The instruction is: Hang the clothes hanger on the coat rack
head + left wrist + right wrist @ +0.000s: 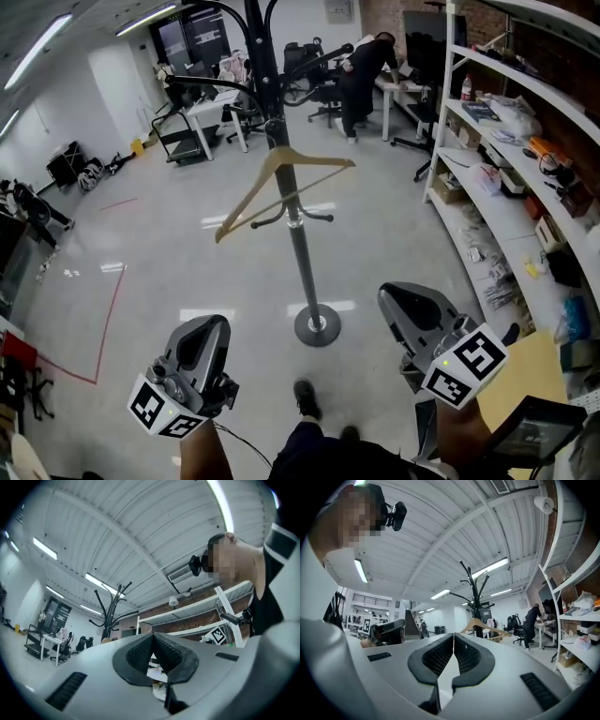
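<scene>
A wooden clothes hanger (277, 183) hangs by its hook on the black coat rack (281, 122), tilted down to the left; its pole runs to a round base (317, 325) on the floor. The right gripper view shows the hanger (480, 624) and the coat rack (474, 595) straight ahead. In the left gripper view the coat rack (110, 609) rises at the left. Both grippers are held low, well short of the rack. My left gripper (195, 349) is shut with nothing in it. My right gripper (417, 314) is shut and empty too.
White shelving (511, 178) full of loose items runs down the right side. A person (361, 75) bends over a desk at the back. Office chairs (314, 80) and a cart (187, 127) stand behind the rack. Red tape (108, 309) marks the floor at left.
</scene>
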